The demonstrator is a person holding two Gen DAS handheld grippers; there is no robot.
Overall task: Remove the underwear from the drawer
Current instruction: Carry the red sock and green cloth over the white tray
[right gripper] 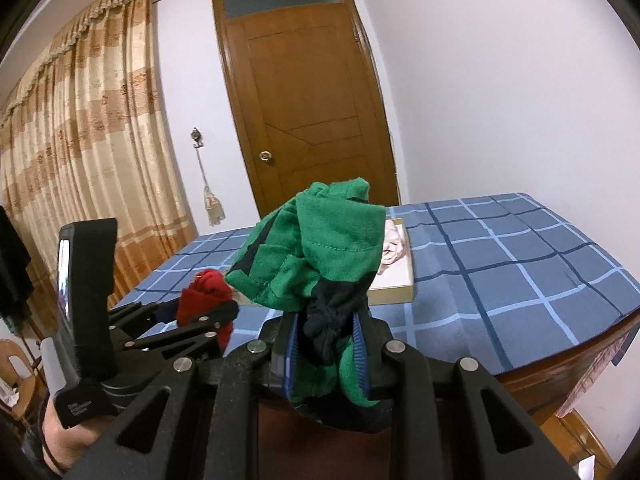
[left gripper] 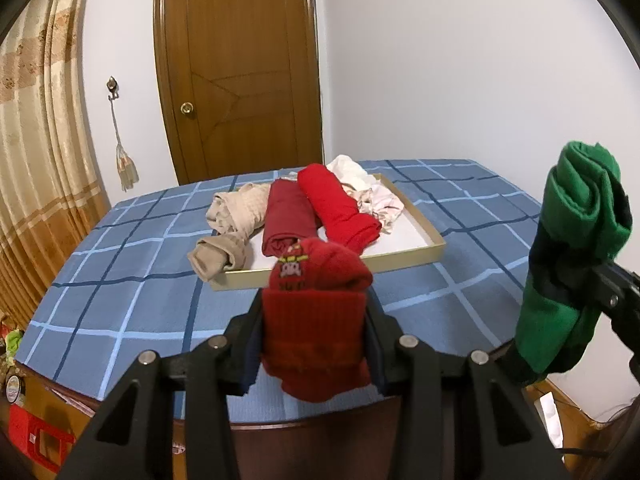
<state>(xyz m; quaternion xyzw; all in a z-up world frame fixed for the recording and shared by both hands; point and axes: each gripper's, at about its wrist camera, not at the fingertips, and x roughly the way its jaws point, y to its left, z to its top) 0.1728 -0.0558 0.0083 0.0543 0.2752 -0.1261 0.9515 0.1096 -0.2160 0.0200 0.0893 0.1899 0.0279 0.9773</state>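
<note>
My left gripper (left gripper: 314, 320) is shut on a rolled red underwear (left gripper: 316, 300) and holds it above the near edge of the table. My right gripper (right gripper: 326, 332) is shut on a rolled green and dark navy underwear (right gripper: 316, 256), also held in the air; it shows at the right of the left wrist view (left gripper: 576, 248). The left gripper with the red roll shows in the right wrist view (right gripper: 208, 300). The shallow beige drawer tray (left gripper: 428, 248) lies on the table with several rolled garments in it: dark red (left gripper: 288, 216), bright red (left gripper: 340, 208), beige (left gripper: 232, 216) and white-pink (left gripper: 376, 196).
The table has a blue checked cloth (left gripper: 120, 300). A brown door (left gripper: 240, 72) and a white wall stand behind. Striped curtains (left gripper: 36, 160) hang at the left. A red box (left gripper: 32, 436) sits low at the left.
</note>
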